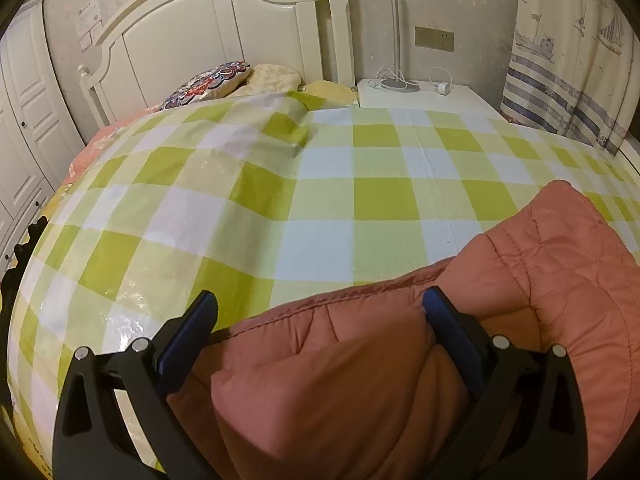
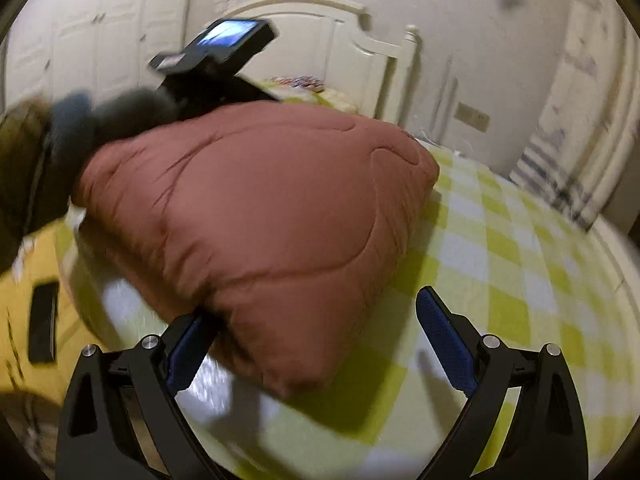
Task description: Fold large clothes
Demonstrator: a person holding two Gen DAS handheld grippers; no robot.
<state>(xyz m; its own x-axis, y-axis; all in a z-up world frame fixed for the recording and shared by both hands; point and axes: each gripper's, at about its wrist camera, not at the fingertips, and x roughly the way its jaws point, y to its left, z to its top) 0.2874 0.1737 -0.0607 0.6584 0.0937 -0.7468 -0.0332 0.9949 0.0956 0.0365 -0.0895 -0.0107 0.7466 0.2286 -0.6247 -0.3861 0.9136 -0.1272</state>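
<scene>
In the left wrist view, the left gripper (image 1: 320, 320) is seen with its fingers spread wide and a thick fold of the rust-red quilted coat (image 1: 500, 280) bulging between them; whether the pads actually press on the padding cannot be told. It is judged that the bundle is being steadied there so the fold does not spring open. The tool is angled downward toward the bed. In the blurred right wrist view, the right gripper (image 2: 316, 334) is held with fingers wide apart and nothing gripped, the coat's near corner lying just at its left finger. The coat rests folded on the green checked sheet (image 1: 360, 168). Beyond stands the white headboard (image 1: 224, 32).
</scene>
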